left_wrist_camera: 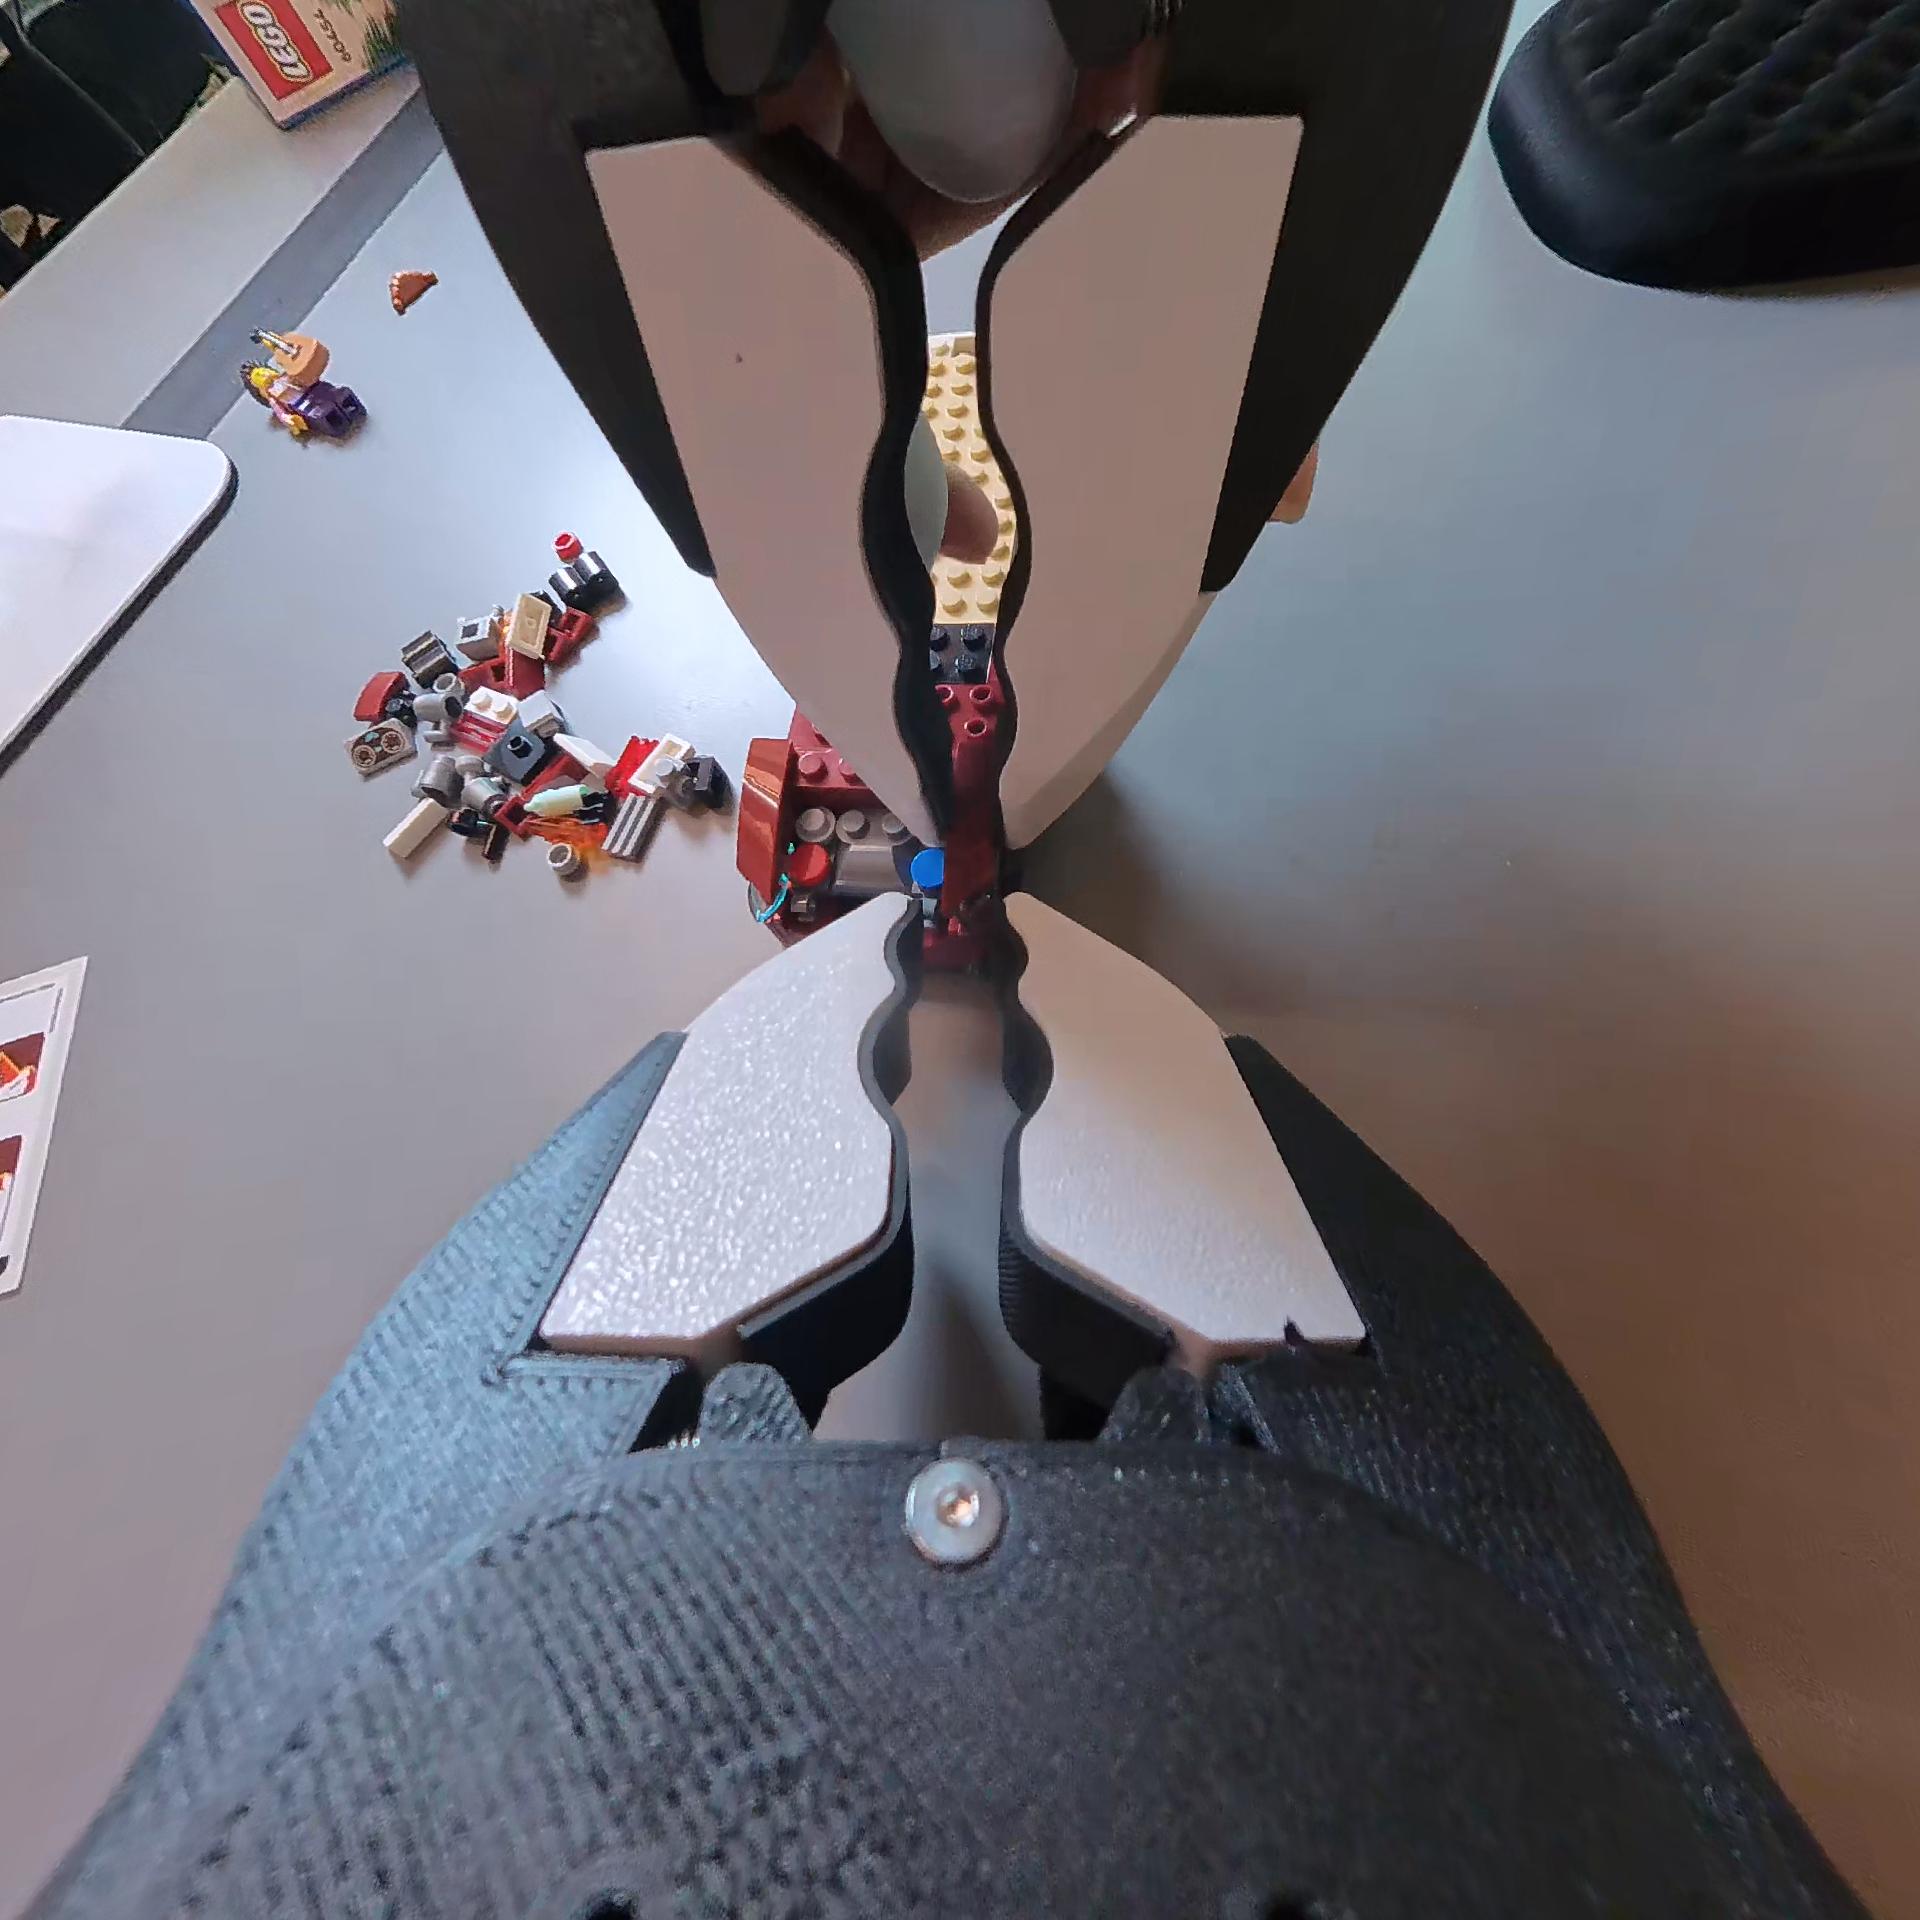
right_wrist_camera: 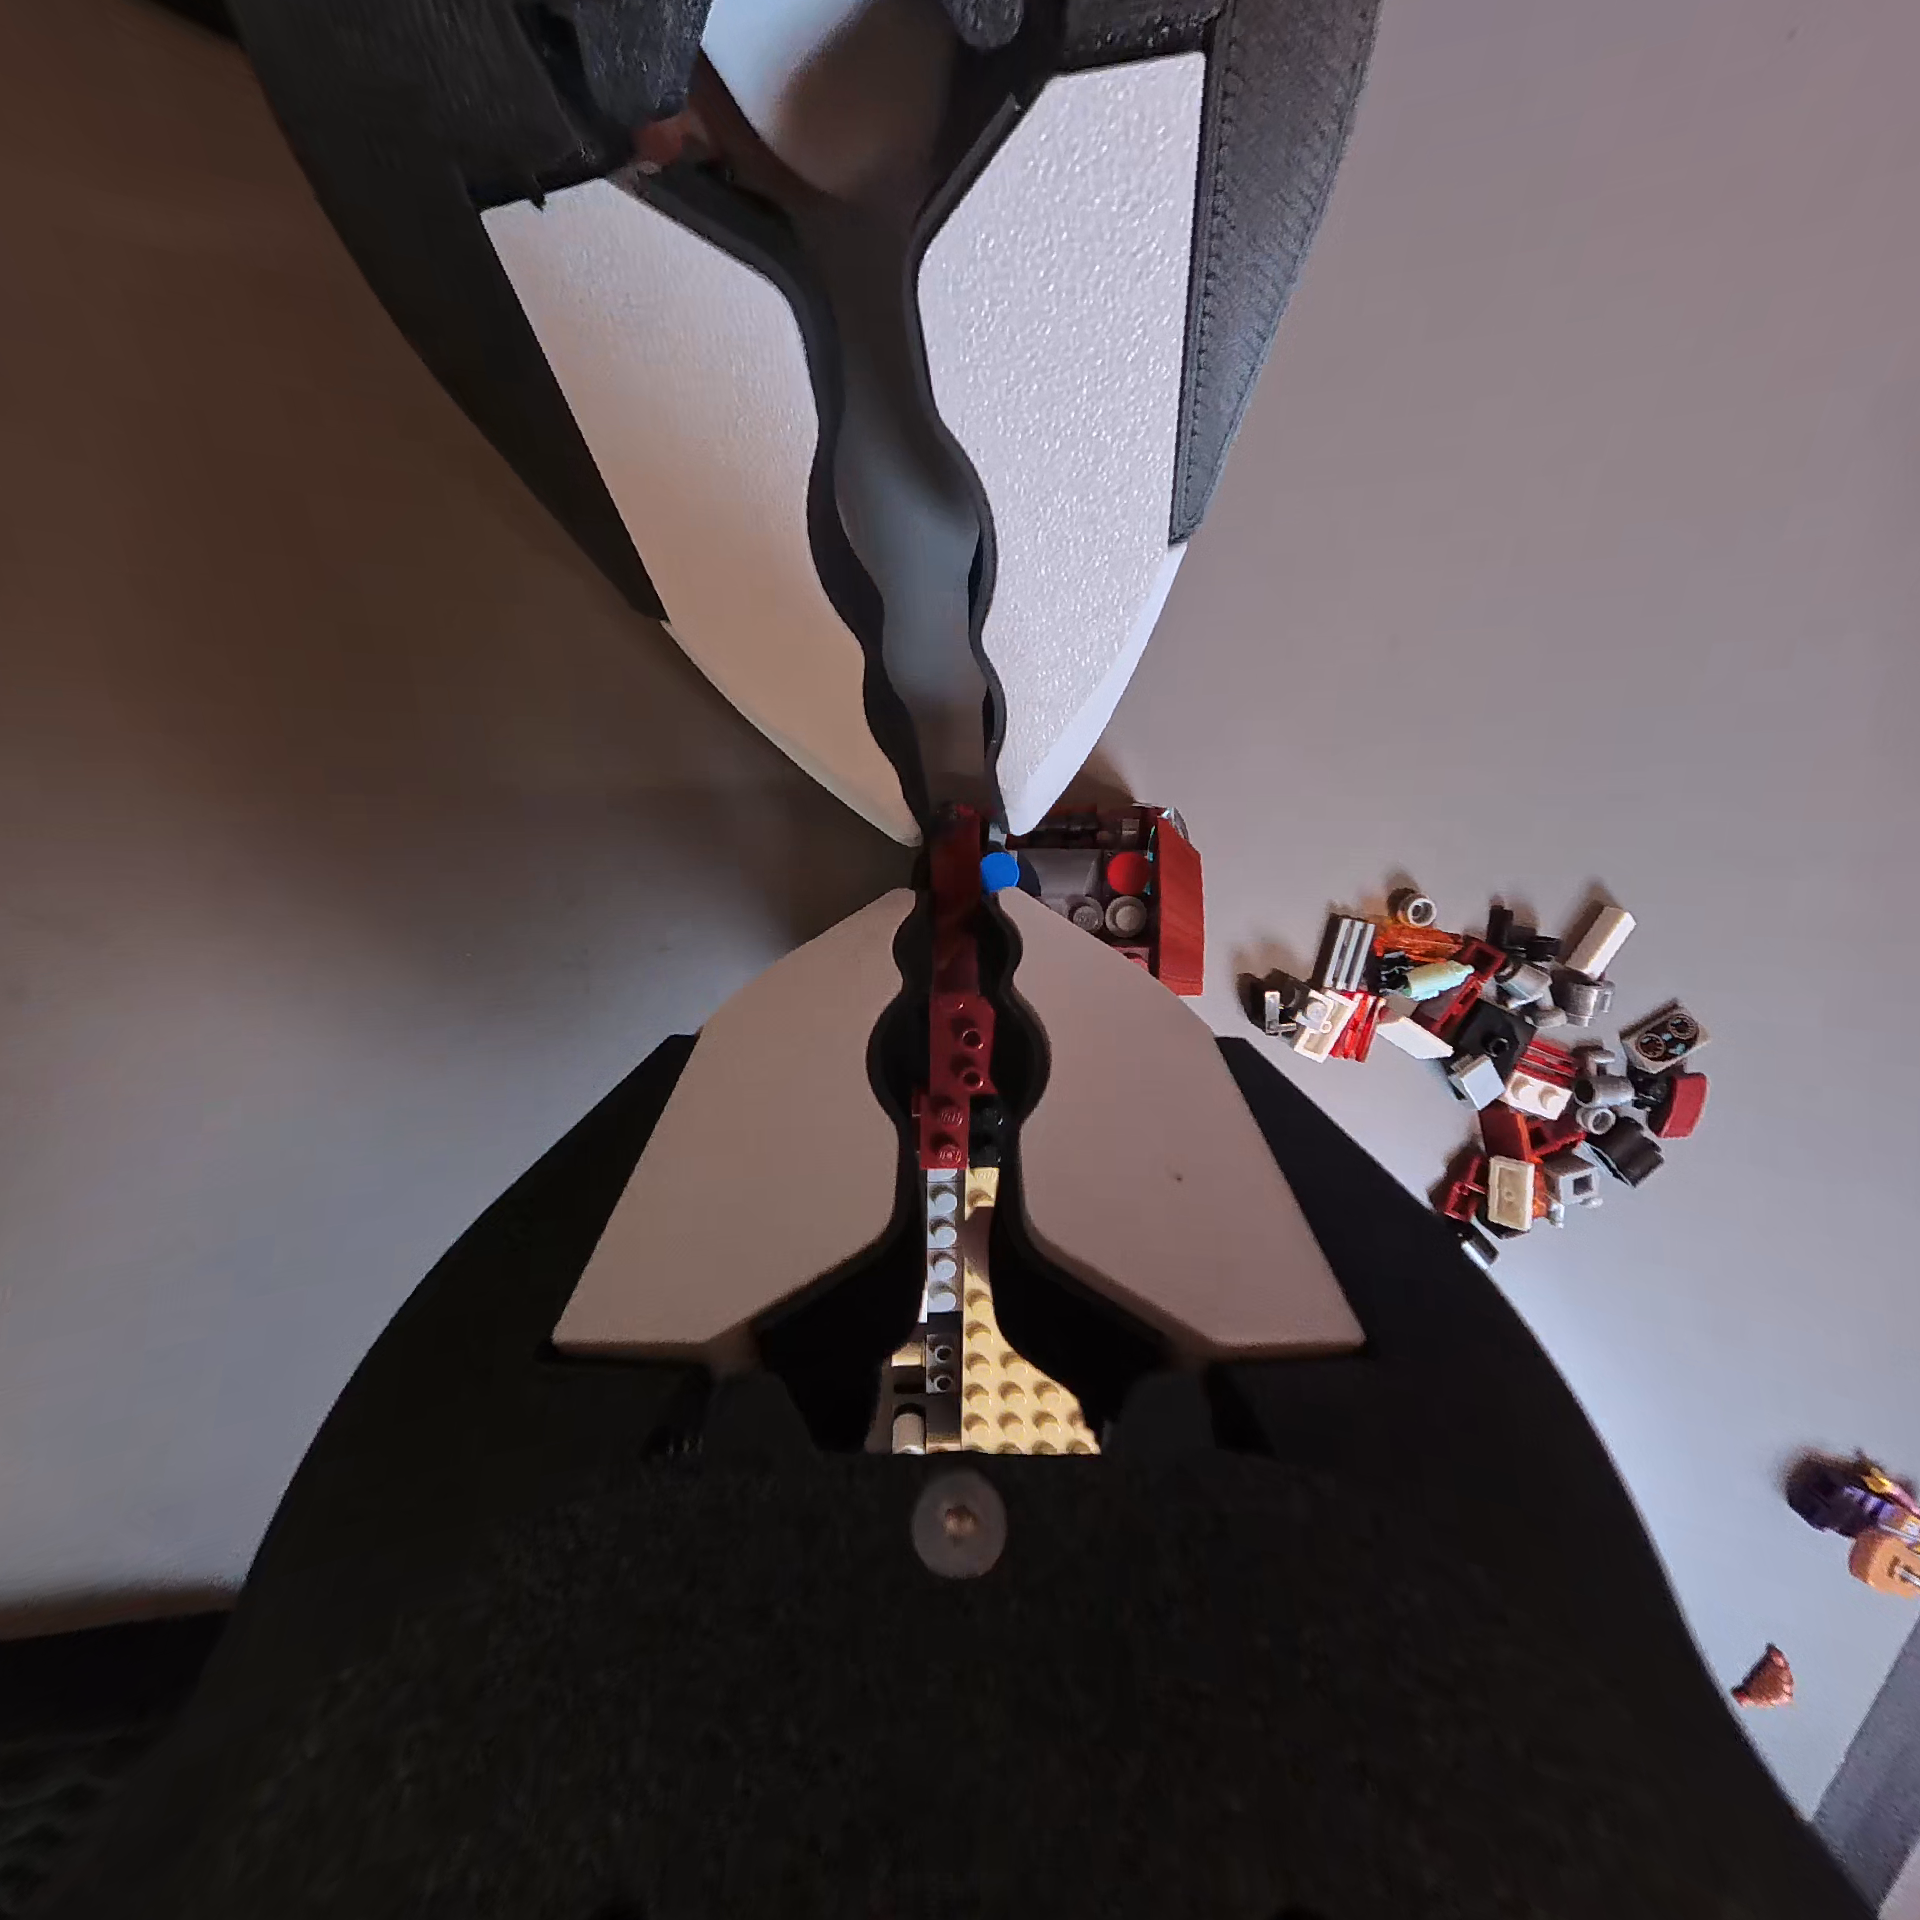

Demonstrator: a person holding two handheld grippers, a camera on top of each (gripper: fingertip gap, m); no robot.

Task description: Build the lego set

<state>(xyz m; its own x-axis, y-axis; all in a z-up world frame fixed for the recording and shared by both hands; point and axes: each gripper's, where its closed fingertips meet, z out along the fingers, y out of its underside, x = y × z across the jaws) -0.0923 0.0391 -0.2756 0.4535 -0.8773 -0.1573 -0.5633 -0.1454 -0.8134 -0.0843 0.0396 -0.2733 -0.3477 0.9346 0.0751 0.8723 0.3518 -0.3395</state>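
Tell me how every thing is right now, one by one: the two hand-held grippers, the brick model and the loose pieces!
Left hand-held gripper: fingers nearly closed at the dark red wall; pressing cannot be told.
Right hand-held gripper: fingers closed around the dark red wall.
Brick model: partly built, top open, on the table.
Loose bricks: scattered in a pile.
Box: standing at the table's far edge.

I am seeing my dark-red and tan brick model (right_wrist_camera: 961,1049), its blue stud (right_wrist_camera: 997,871), and a red, grey, white, black brick pile (left_wrist_camera: 520,717).
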